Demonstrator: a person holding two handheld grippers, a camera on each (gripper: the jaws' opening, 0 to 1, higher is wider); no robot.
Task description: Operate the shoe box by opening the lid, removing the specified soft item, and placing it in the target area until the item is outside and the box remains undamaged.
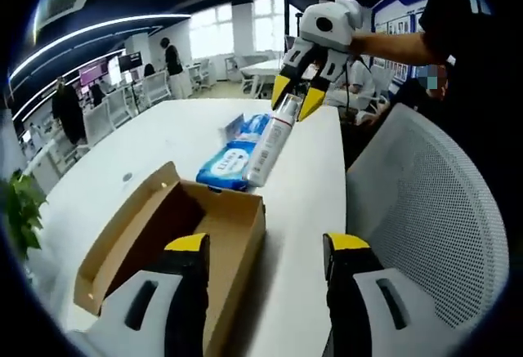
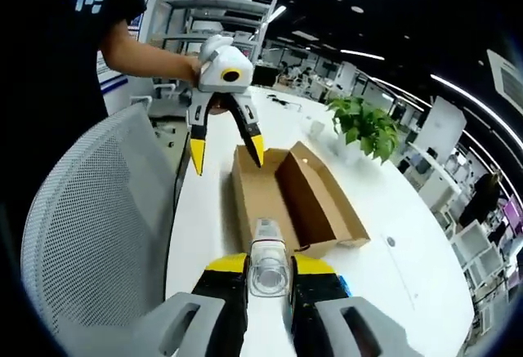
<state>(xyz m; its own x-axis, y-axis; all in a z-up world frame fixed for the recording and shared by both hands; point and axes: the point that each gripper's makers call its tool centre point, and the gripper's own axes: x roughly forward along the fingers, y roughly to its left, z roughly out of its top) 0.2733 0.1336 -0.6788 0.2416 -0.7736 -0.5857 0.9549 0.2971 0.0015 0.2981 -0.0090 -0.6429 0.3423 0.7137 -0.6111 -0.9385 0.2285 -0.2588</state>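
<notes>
Jaws first: the right gripper (image 2: 268, 279) has its two jaws squeezed on a white tube (image 2: 267, 265), and the left gripper (image 1: 265, 263) has its jaws spread wide with nothing between them.

Now from big to small. Under both grippers is the white table (image 1: 315, 185). A grey mesh chair (image 2: 90, 210) stands just beside the table edge, on the left of the right gripper's jaws. The shoe box (image 1: 176, 234) sits open on the table, right under and ahead of the left jaws, and its lid is folded back. A green plant (image 2: 365, 124) stands far past the box. A blue soft pack (image 1: 231, 161) lies on the table beyond the box, ahead of the left jaws. The tube hangs in the air over that pack, with its low end near it or touching it; I cannot tell which.

What could go wrong? The tube is long and held only at one end, so it could slip out or swing. If the right jaws let go too high, it could bounce and roll off the table. The left jaws are very close to the box wall, so a bump could push or dent it.
</notes>
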